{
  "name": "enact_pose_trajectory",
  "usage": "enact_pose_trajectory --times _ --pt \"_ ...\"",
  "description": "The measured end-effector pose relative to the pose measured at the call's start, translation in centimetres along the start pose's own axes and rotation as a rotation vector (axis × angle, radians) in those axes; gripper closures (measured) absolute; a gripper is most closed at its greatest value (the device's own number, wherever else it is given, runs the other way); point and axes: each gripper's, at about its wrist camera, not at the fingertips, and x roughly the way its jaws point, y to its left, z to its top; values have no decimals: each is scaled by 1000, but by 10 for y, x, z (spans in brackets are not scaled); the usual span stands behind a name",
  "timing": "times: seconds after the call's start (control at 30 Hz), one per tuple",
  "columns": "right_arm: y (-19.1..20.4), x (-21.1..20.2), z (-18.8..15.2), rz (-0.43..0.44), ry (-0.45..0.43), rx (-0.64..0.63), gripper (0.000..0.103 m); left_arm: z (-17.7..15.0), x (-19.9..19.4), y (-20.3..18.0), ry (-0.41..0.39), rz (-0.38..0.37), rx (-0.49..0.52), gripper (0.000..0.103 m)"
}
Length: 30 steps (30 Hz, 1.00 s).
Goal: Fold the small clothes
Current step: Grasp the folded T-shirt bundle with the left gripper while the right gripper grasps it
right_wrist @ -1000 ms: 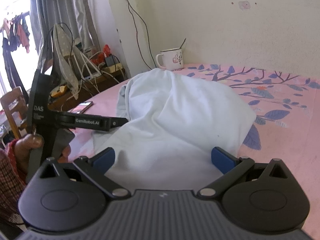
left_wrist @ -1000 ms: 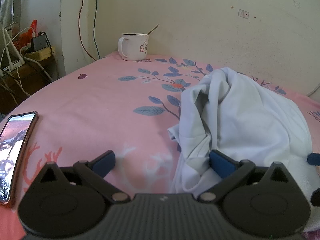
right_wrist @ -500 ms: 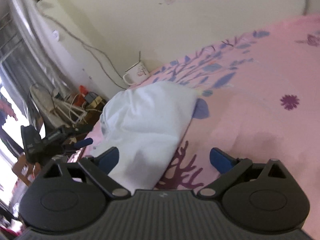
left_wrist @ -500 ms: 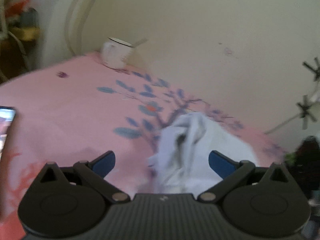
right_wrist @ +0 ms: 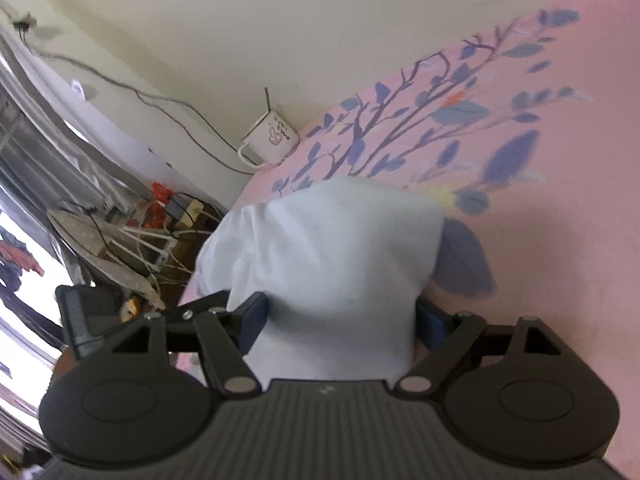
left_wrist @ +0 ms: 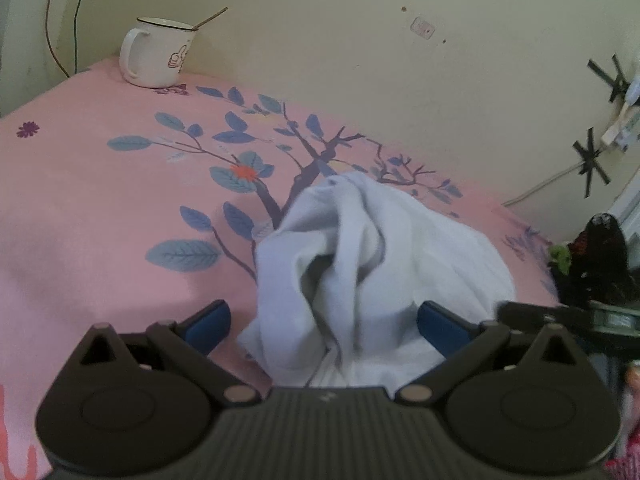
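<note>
A crumpled white cotton garment (left_wrist: 372,264) lies heaped on a pink bedsheet printed w/ blue-grey leaves and dark branches (left_wrist: 100,200), roughly mid-surface, nearer the cream plaster wall (left_wrist: 360,60) than the front edge. The sheet is smooth and flat around the heap; one small orange flower in the print sits left of the garment.

Left gripper (left_wrist: 324,320): blue-padded fingers spread wide, the near end of the garment lying between them, pads not pressing on it. Right gripper (right_wrist: 340,320): view is rolled, so the bed slopes up to the right. Its jaws have just been closing in, w/ the garment's near fold between them; the blue pads sit right at the cloth's sides, but whether they actually squeeze it I can't tell, since that part is blurred.

Room: a white enamel mug w/ dark rim and a spoon in it (left_wrist: 158,54) stands on the far corner of the bed, against the wall. Thin cables run down the wall left of it. In the right wrist view, past the bed's edge, there's a cluttered side table w/ white cords and a power strip (right_wrist: 176,216), grey curtains (right_wrist: 44,152) and a bright window beyond. In the left wrist view, black tape crosses (left_wrist: 592,160) hold a cord on the wall at right.
</note>
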Motion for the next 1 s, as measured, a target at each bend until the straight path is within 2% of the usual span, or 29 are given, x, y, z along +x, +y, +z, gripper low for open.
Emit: enact_pose_trajectory --times 0.13,0.17,0.2,0.27,0.3,0.33,0.4,0.57,0.73,0.9,1.0 --pt "19 22 14 -96 14 -153 39 1 -1 4 -14 -13 -25 0" --pt "24 22 16 -109 6 -181 55 3 0 4 -17 -8 -33 0" --pt "32 19 18 -126 -16 -240 62 3 1 3 -20 3 -39 0" --pt "52 11 13 -163 -82 -405 66 3 1 -3 -24 34 -30 0" --pt "60 7 8 -176 -112 -483 66 1 1 -7 -22 53 -13 0" --pt "63 6 7 -178 -114 -508 65 1 2 -11 -18 66 1 0" --pt "58 10 9 -174 -77 -500 59 -1 1 -16 4 87 33 0" --pt "19 -3 20 -110 -12 -318 45 -7 -7 -20 55 99 90 0" --pt "-7 -17 19 -43 30 -192 43 -5 -6 -18 77 81 85 0" --pt "-10 3 17 48 38 -126 42 1 3 -14 46 27 39 1" --pt "-4 22 19 95 30 -107 33 -2 9 -13 -9 13 47 2"
